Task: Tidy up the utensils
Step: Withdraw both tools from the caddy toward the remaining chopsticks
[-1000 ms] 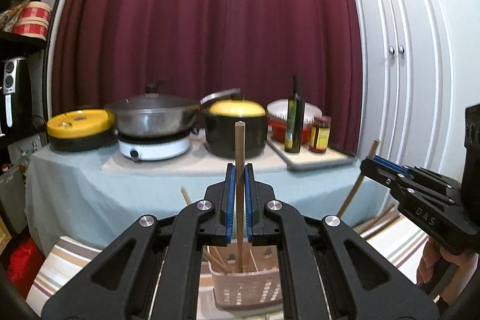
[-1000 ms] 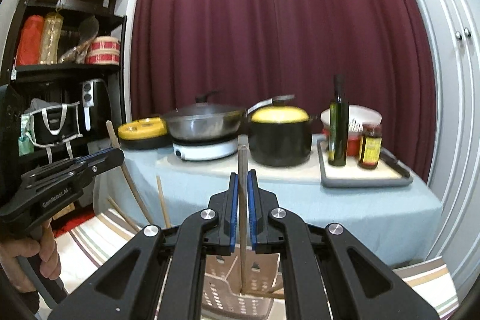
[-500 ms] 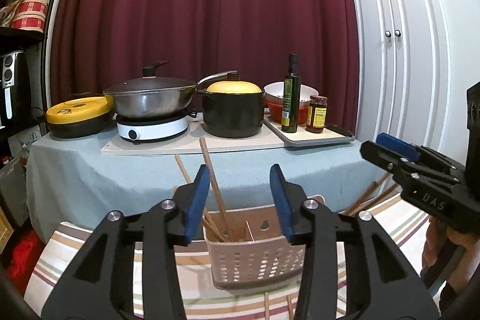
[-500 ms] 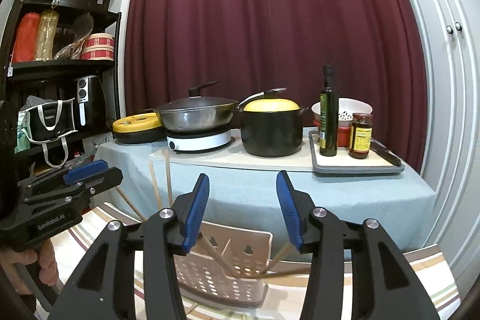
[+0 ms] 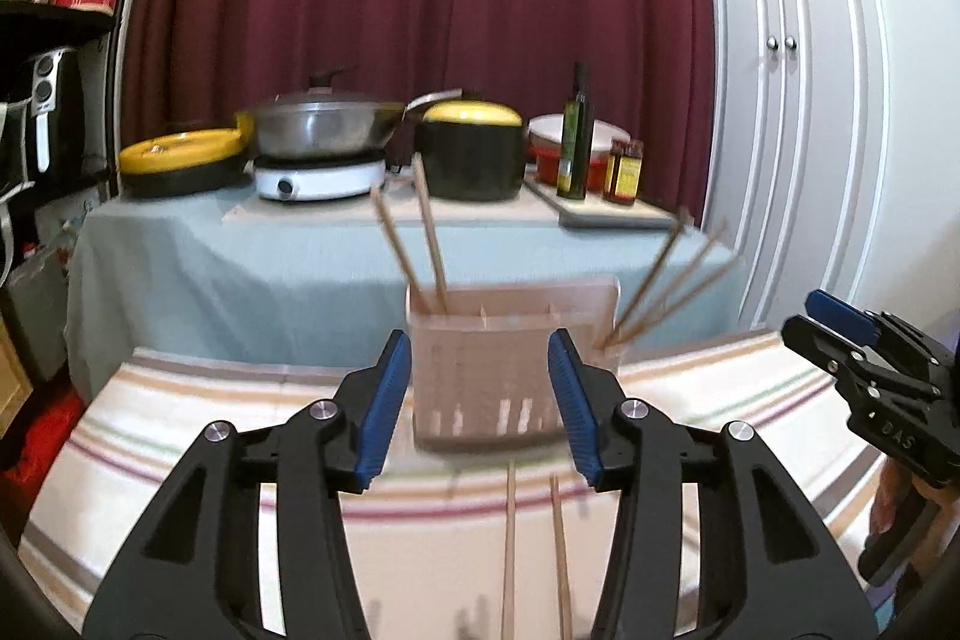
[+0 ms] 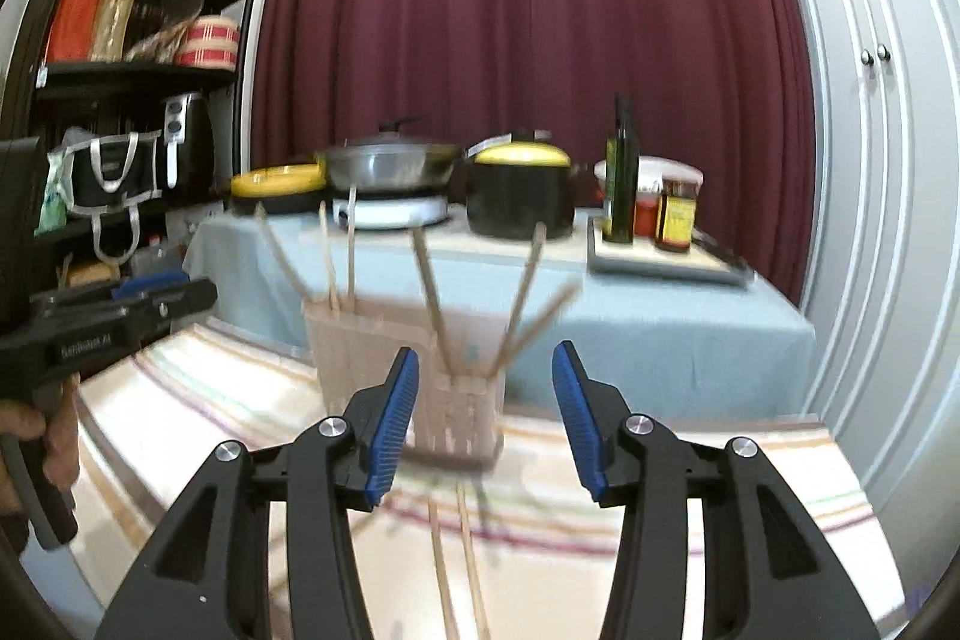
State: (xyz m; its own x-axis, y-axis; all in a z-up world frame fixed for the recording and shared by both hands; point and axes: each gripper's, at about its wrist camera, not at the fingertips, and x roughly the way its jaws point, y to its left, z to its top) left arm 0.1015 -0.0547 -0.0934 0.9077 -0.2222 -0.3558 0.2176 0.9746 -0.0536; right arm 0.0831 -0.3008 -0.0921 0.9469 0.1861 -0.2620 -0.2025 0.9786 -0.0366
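Observation:
A beige slotted utensil basket (image 5: 480, 370) (image 6: 372, 358) stands on a striped cloth, with several wooden chopsticks (image 5: 429, 232) (image 6: 432, 301) leaning out of its compartments. Two more chopsticks (image 5: 534, 550) (image 6: 459, 562) lie flat on the cloth in front of it. My left gripper (image 5: 480, 403) hangs open just in front of the basket, nothing between its blue pads. Likewise open and empty, my right gripper (image 6: 483, 418) is near the basket's right end. Each gripper shows at the edge of the other's view, the right gripper (image 5: 870, 370) and the left gripper (image 6: 108, 322). Both views are motion-blurred.
Behind the basket a table under a pale blue cloth (image 5: 240, 268) carries a wok on a hotplate (image 5: 324, 142), a black pot with a yellow lid (image 5: 471, 154), an oil bottle (image 5: 576, 136) and jars. Shelves (image 6: 120, 70) stand left, white cupboard doors (image 5: 798, 130) right.
Both grippers opened and let go of the chopsticks they held upright, which now stand in the basket. Both grippers have since drawn back and lowered, tilting down toward the cloth.

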